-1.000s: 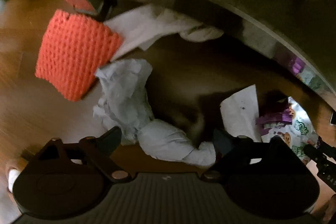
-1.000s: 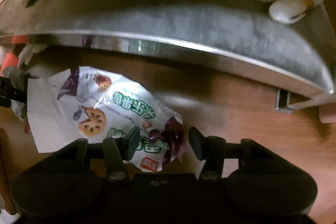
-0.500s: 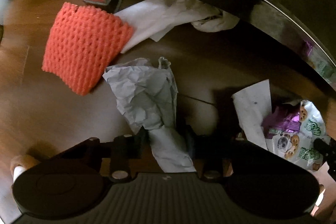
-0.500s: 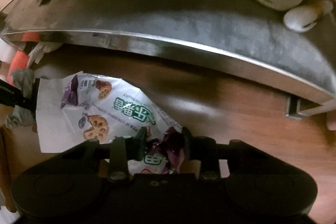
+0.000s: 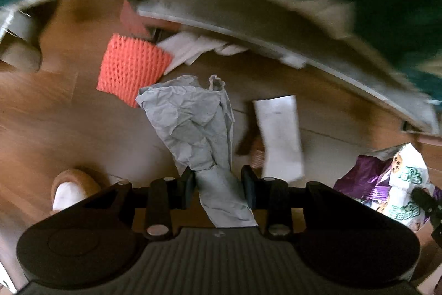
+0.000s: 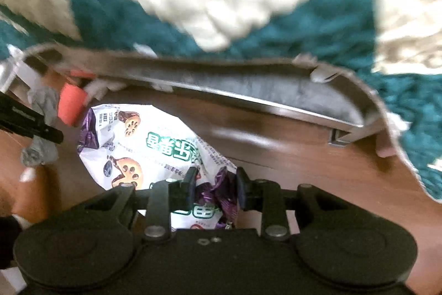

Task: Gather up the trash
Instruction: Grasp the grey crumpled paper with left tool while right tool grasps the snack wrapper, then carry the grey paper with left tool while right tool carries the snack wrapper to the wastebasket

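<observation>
A crumpled grey paper [image 5: 190,118] hangs above the wooden floor, and my left gripper [image 5: 218,179] is shut on its lower end. My right gripper [image 6: 216,180] has its jaws closing, pads pressed on the purple crumpled end of a white and purple snack wrapper [image 6: 154,145], which is lifted off the floor. The wrapper [image 5: 397,181] also shows at the right edge of the left wrist view. In the right wrist view, the grey paper [image 6: 41,101] appears at the far left.
On the wooden floor [image 5: 55,112] lie an orange foam net [image 5: 129,71], white tissue [image 5: 190,49] and a white paper slip [image 5: 279,134]. A metal bed rail [image 5: 276,38] curves above them under teal bedding [image 6: 317,26]. A slippered foot [image 5: 69,190] stands at lower left.
Both grippers closed on their trash, the left on the grey paper and the right on the wrapper. Both then rose, lifting the pieces off the floor, so the bed's top came into view.
</observation>
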Demonstrator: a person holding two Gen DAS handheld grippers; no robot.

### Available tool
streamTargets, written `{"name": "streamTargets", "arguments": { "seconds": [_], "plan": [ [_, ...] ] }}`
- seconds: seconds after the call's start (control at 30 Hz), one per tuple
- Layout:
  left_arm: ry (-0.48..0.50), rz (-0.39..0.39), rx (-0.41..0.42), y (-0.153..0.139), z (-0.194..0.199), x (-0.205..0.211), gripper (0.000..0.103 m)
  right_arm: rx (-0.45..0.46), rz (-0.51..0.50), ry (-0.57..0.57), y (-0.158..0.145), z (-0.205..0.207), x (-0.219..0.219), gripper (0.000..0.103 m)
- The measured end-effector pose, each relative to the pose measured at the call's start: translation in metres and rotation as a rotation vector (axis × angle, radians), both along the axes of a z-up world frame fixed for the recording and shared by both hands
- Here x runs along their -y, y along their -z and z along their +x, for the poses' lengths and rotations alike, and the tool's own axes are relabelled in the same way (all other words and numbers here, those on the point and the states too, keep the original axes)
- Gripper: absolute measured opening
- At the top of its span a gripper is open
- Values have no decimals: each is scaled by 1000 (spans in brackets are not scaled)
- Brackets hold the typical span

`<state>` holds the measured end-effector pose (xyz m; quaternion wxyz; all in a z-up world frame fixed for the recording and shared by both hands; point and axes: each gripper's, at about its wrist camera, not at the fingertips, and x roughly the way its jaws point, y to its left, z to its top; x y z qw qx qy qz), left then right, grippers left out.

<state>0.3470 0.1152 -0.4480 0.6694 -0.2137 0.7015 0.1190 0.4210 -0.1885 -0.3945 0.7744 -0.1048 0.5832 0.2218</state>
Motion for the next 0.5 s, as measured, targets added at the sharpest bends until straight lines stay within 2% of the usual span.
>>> {"name": "streamTargets", "arguments": {
  "seconds": [0.13, 0.5],
  "plan": [
    [-11, -30, 66, -49, -17, 8, 35, 35, 35, 37, -52, -22, 3, 28],
    [27, -57, 354, -210, -85, 23, 35, 208, 143, 90, -192, -95, 12, 28]
  ]
}}
